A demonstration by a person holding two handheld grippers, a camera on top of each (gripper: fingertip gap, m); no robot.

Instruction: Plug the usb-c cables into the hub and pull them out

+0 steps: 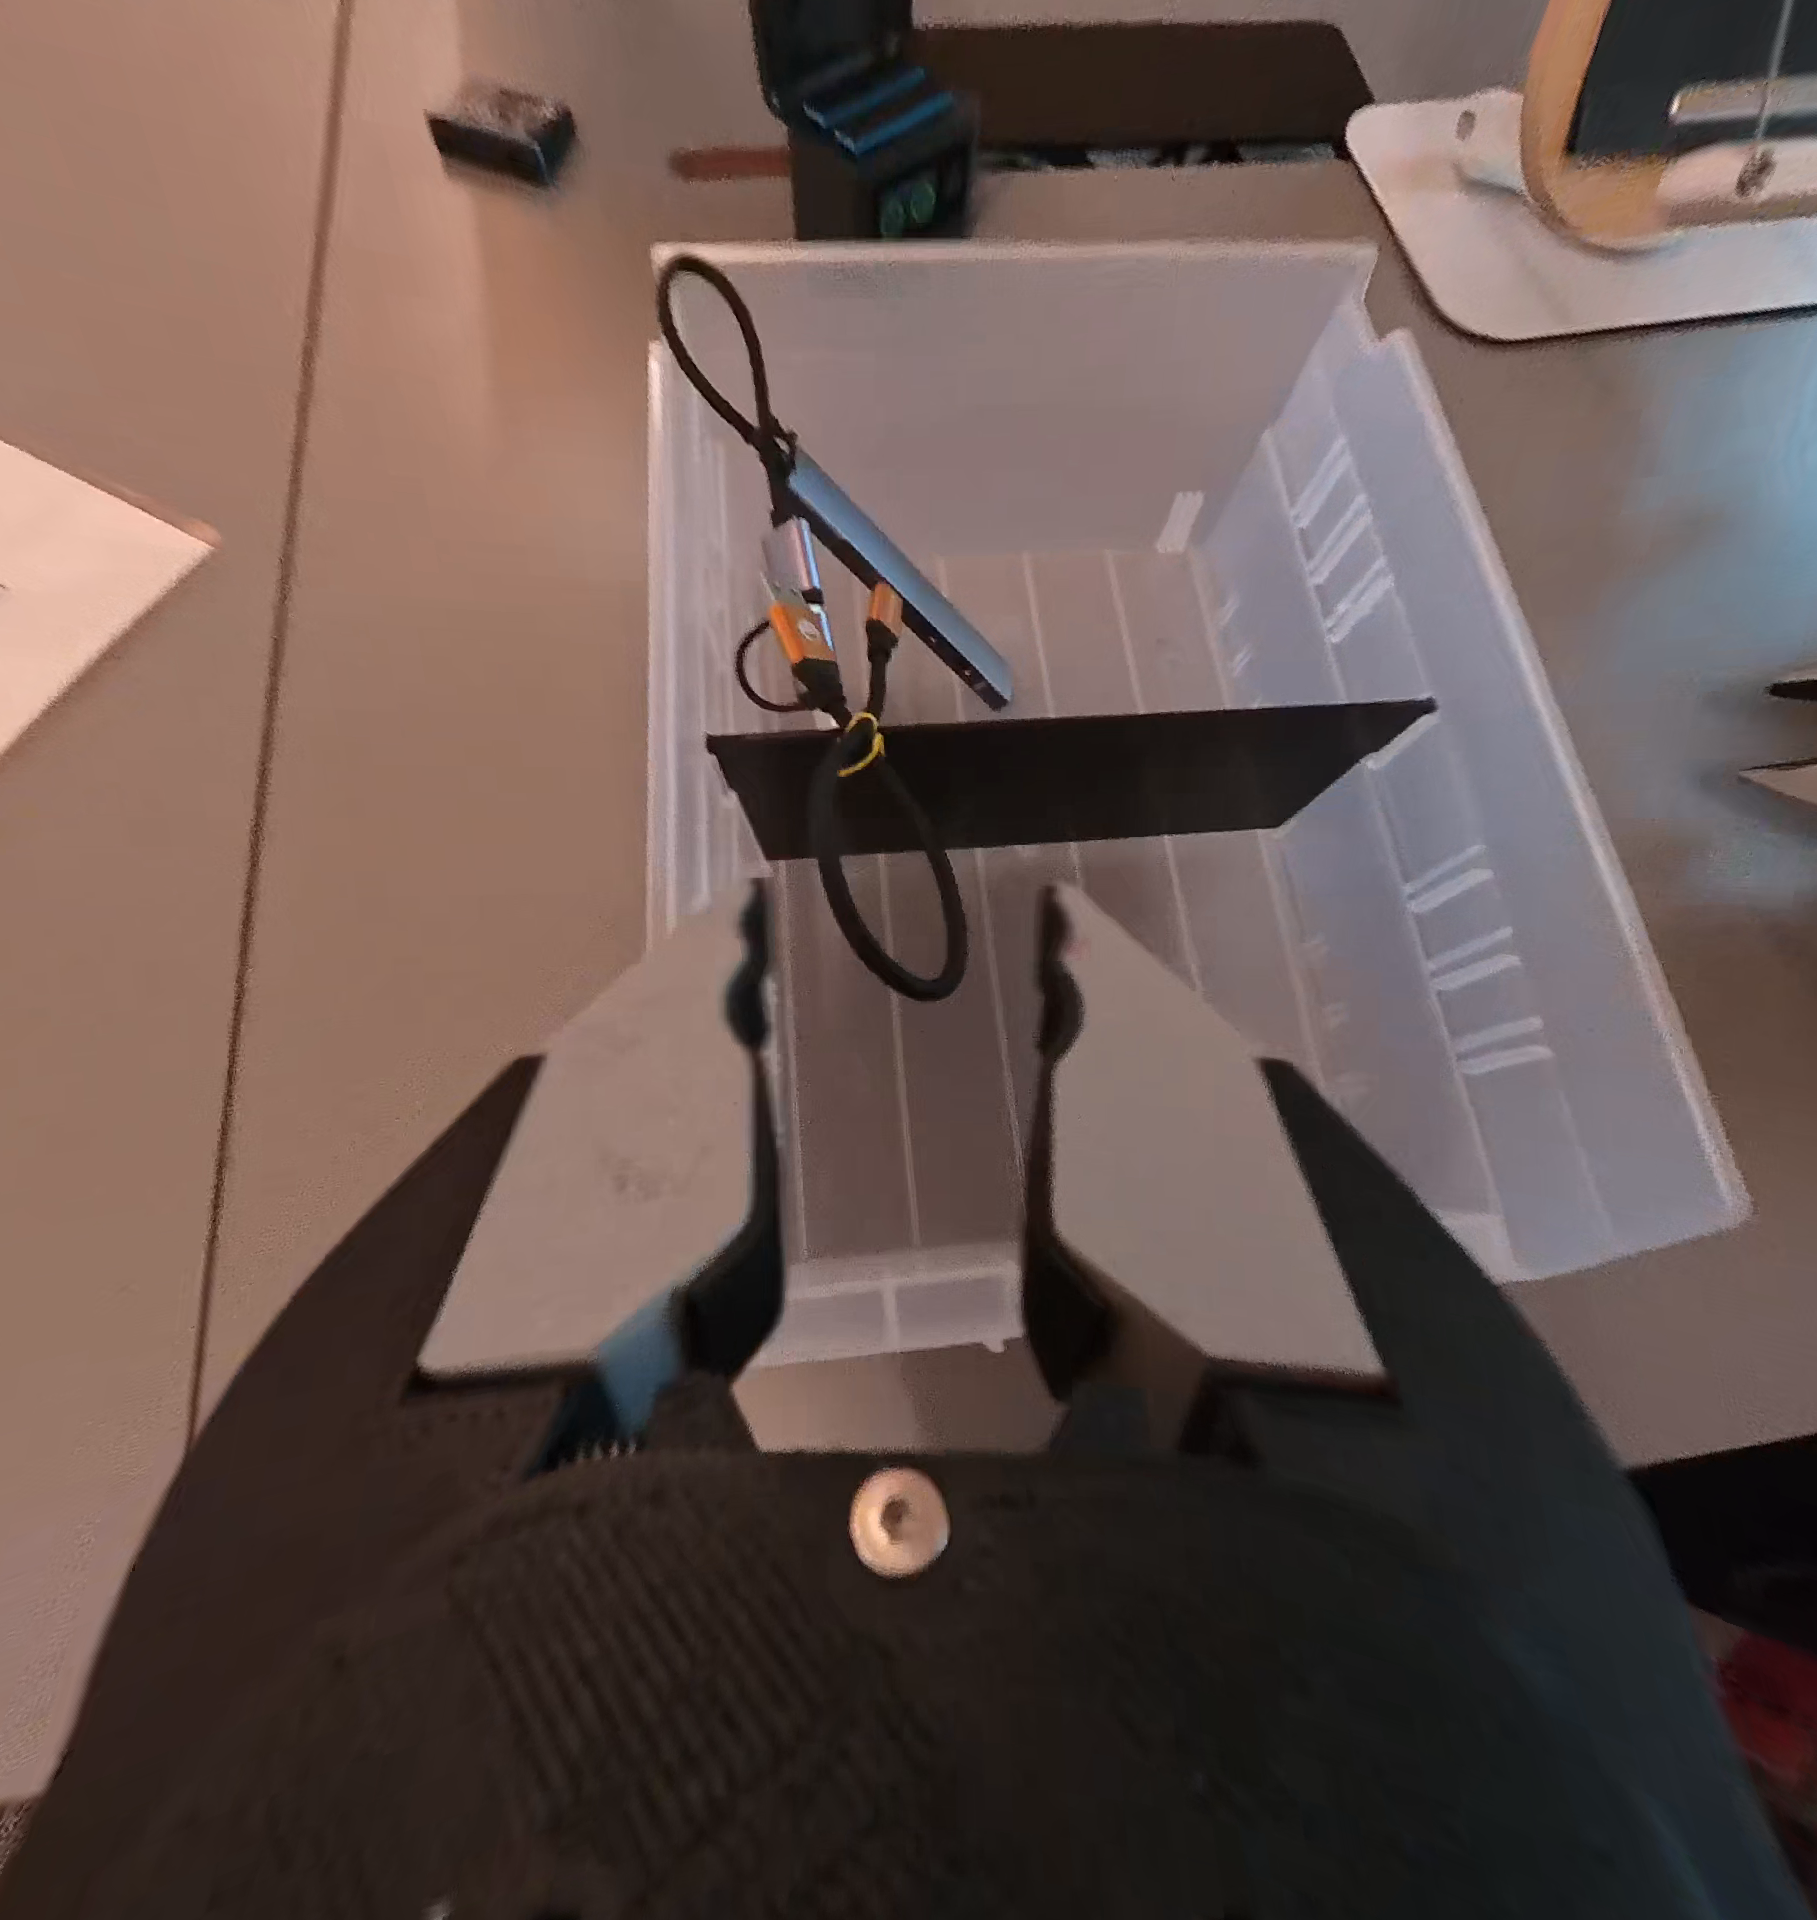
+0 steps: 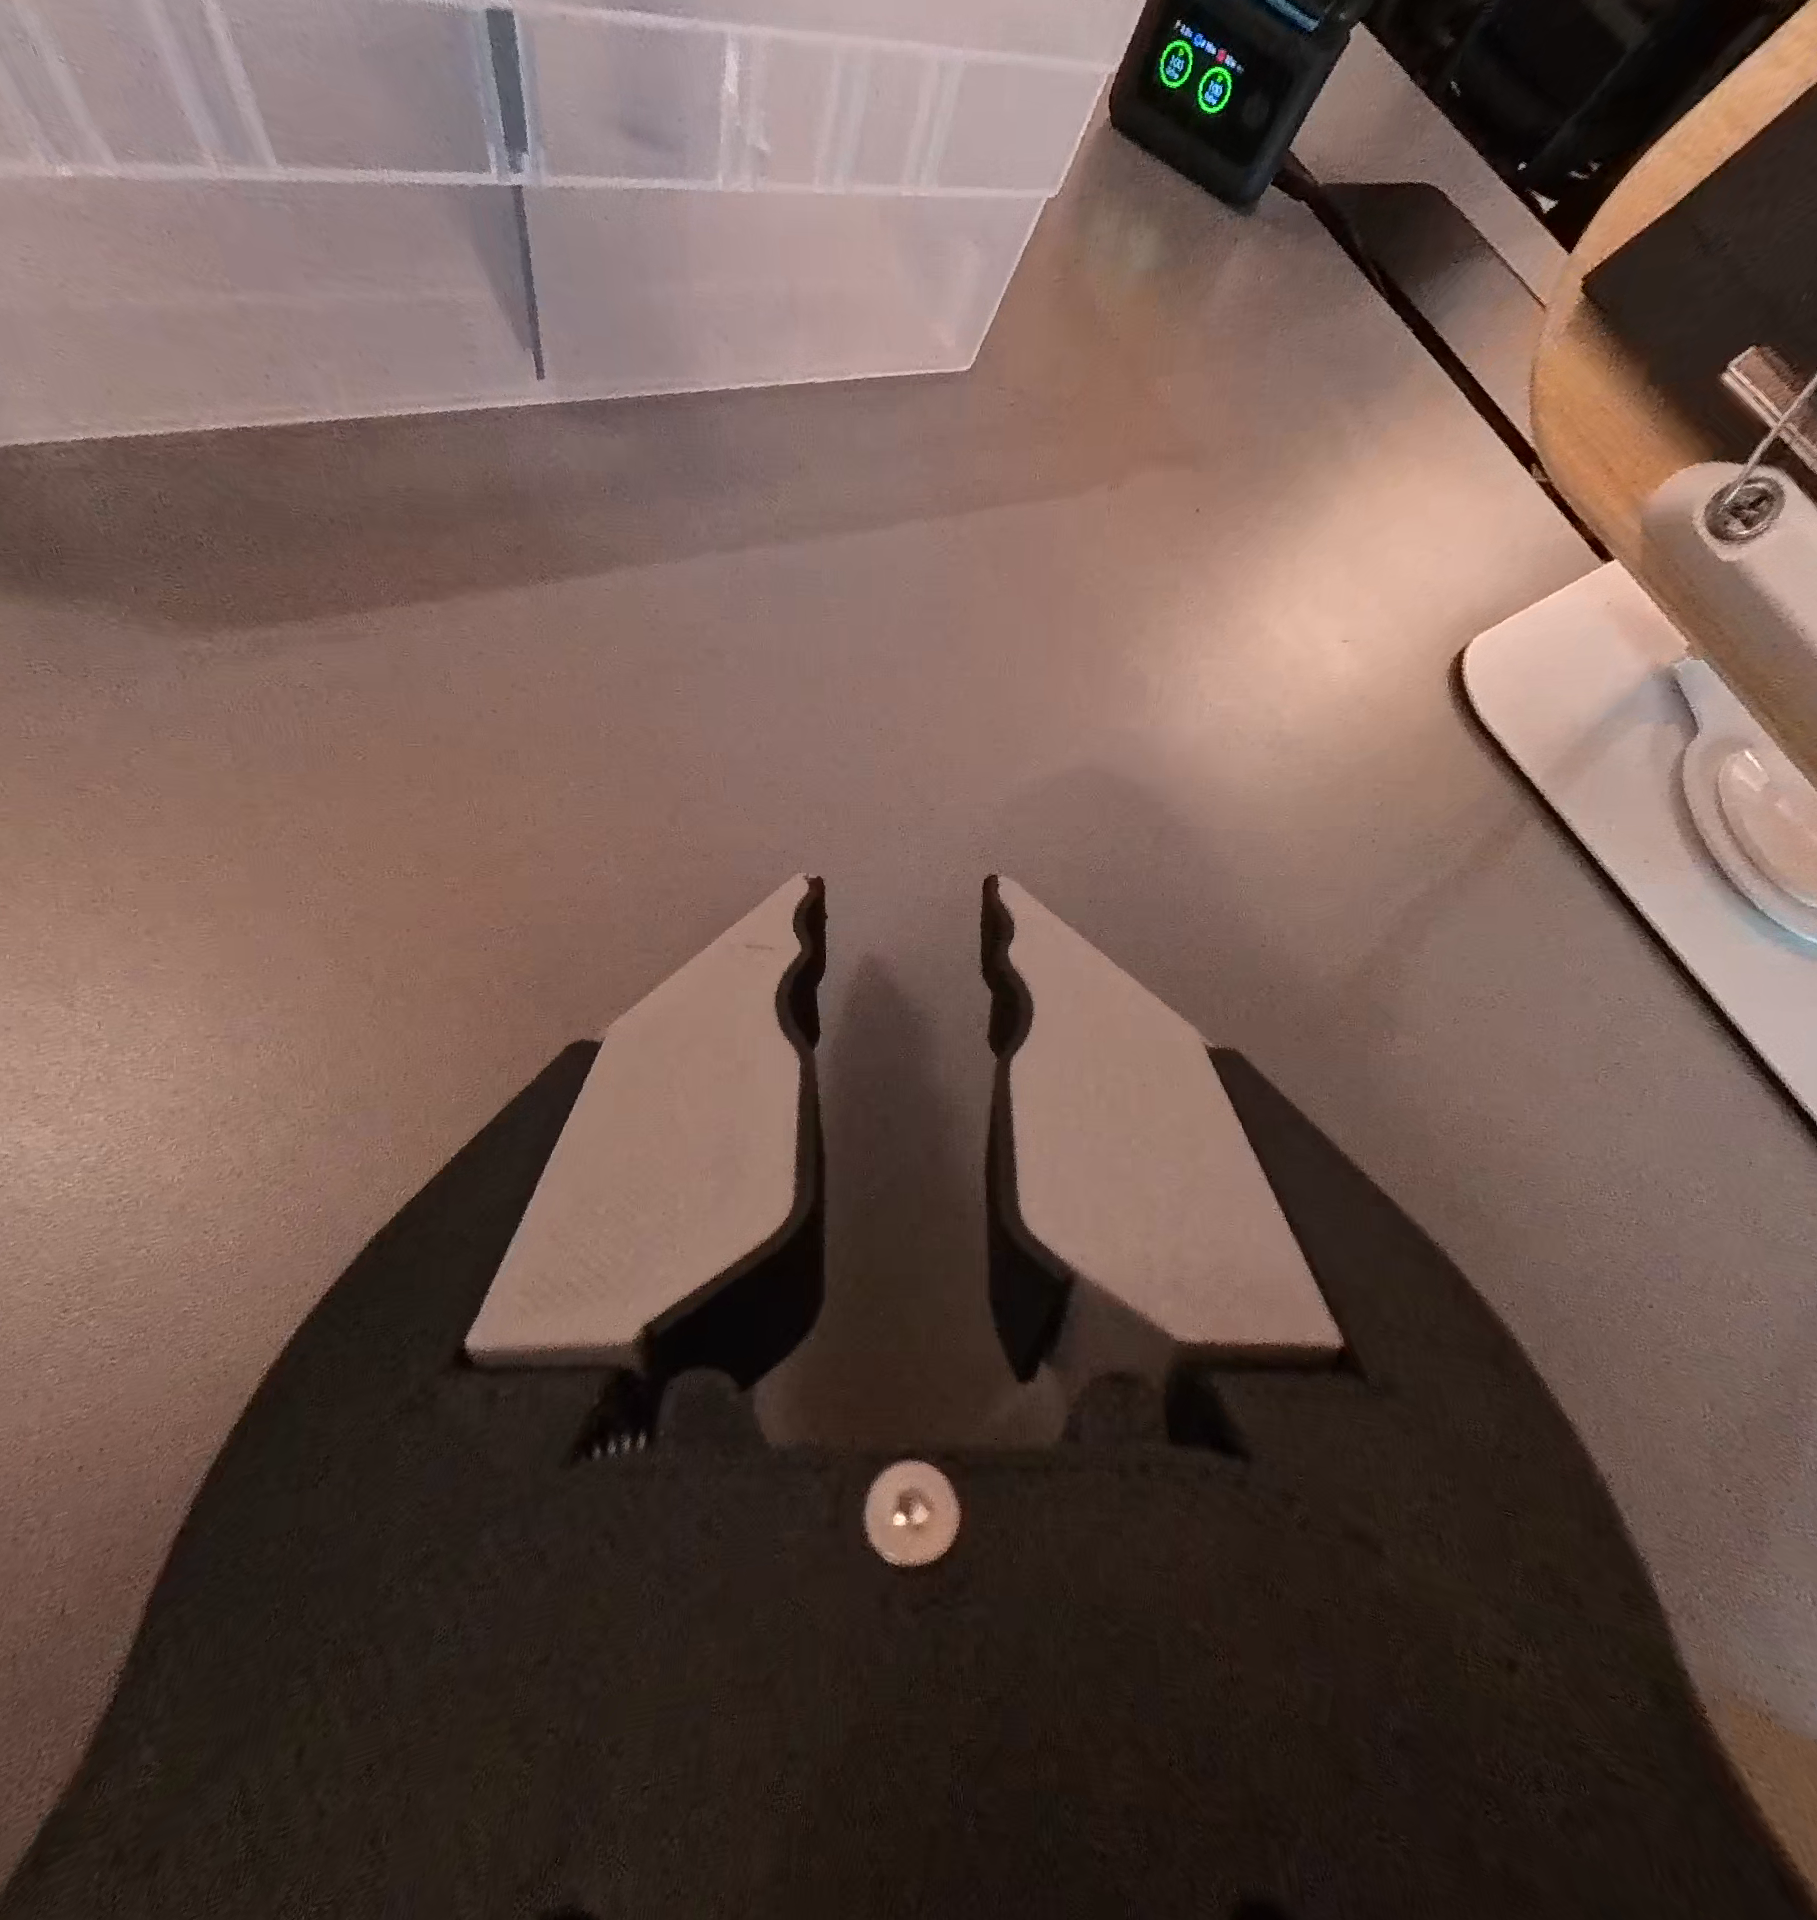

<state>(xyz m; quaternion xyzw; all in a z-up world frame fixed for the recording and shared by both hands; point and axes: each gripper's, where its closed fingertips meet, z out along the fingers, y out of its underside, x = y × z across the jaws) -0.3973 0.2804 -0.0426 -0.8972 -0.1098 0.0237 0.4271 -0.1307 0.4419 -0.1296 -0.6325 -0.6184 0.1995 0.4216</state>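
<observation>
A slim blue-grey hub (image 1: 899, 587) leans tilted in the far compartment of a clear plastic bin (image 1: 1486, 935). Its own black cable (image 1: 712, 353) loops up over the bin's far left corner. A black braided cable (image 1: 899, 914) with orange connectors (image 1: 810, 639) hangs over a black divider (image 1: 1091, 779); one orange plug (image 1: 883, 608) sits at the hub's side. My left gripper (image 1: 899, 914) is open and empty above the bin's near compartment. My right gripper (image 2: 904, 899) is open and empty over the bare table, right of the bin (image 2: 675, 260).
A white stand base (image 1: 1610, 229) with a wooden hoop sits at the far right, also in the right wrist view (image 2: 1662, 790). A black device with green lit rings (image 2: 1216, 83) stands behind the bin. A small black box (image 1: 504, 130) and white paper (image 1: 42, 571) lie left.
</observation>
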